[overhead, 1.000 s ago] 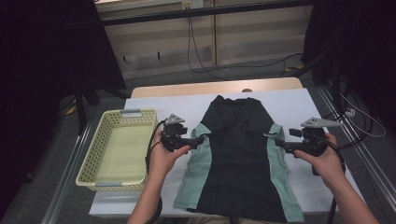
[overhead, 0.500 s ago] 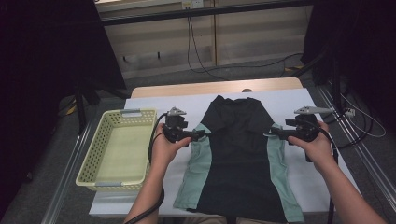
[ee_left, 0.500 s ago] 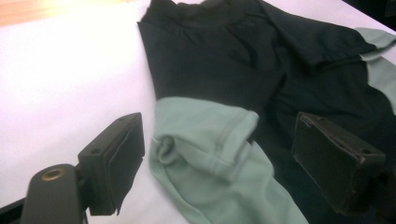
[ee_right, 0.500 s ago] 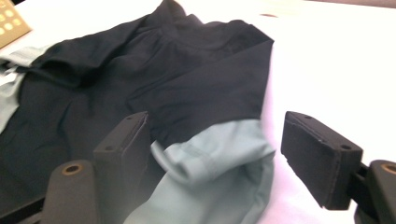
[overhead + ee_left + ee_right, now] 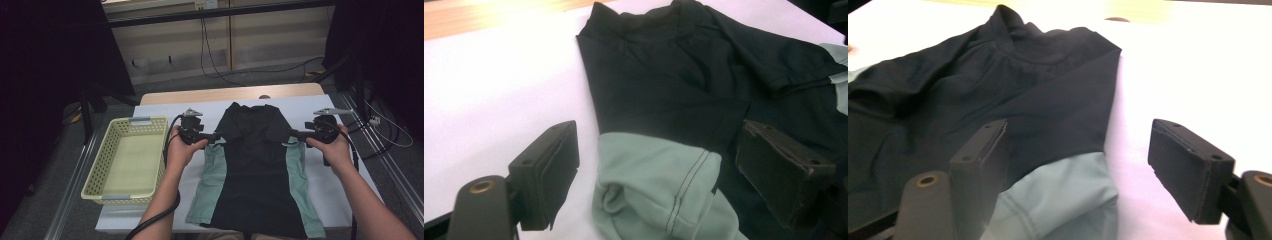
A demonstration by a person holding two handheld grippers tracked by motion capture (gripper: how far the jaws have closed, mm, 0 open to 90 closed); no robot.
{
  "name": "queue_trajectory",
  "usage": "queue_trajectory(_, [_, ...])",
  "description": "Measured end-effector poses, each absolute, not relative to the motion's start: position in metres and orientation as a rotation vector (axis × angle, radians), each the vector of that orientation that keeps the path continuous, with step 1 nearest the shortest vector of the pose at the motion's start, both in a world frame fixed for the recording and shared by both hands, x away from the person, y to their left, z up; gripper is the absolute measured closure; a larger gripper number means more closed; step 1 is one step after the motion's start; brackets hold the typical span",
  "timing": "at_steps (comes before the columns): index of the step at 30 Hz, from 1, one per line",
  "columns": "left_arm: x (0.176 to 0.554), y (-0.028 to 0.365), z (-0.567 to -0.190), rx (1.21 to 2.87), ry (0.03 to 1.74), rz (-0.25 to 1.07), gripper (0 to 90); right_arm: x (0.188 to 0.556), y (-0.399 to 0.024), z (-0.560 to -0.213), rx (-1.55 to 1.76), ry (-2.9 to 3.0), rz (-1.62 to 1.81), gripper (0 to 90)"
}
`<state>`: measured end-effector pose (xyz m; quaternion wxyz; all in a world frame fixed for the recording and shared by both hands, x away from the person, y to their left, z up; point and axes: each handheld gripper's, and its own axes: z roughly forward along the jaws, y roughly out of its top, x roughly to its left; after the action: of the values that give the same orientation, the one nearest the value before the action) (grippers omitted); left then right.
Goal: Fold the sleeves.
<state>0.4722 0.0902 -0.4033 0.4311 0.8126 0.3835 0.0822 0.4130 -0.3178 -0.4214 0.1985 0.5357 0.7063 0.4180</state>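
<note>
A black shirt [image 5: 255,165] with pale green side panels and sleeves lies flat on the white-covered table [image 5: 332,187], collar at the far end. My left gripper [image 5: 218,136] is at the shirt's left sleeve, and its jaws stand open. In the left gripper view the bunched green sleeve [image 5: 659,190] lies between the jaws of the left gripper [image 5: 659,175], and no pad presses on it. My right gripper [image 5: 295,134] is at the right sleeve, also open. In the right gripper view the green sleeve edge [image 5: 1063,200] sits between the wide jaws of the right gripper [image 5: 1088,170].
A pale yellow plastic basket [image 5: 99,159] stands at the table's left end, with nothing in it. A strip of bare wood [image 5: 225,94] shows at the table's far edge. Cables run over the floor beyond the table and at its right.
Both hands have moved away from the person along the shirt's sides. The right gripper has also come in leftward to the sleeve. Both pairs of jaws look as wide as before.
</note>
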Motion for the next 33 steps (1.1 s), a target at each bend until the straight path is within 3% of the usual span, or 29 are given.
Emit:
queue_trajectory(12, [0.493,0.079,-0.399,2.046,0.939,0.218,18.5,0.437,-0.316,-0.420,1.504,1.986,1.145,25.2])
queue_trajectory(33, [0.501,0.074,-0.395,2.043,0.946,0.229,19.7,0.443,-0.310,-0.414,1.505,1.960,1.119,25.6])
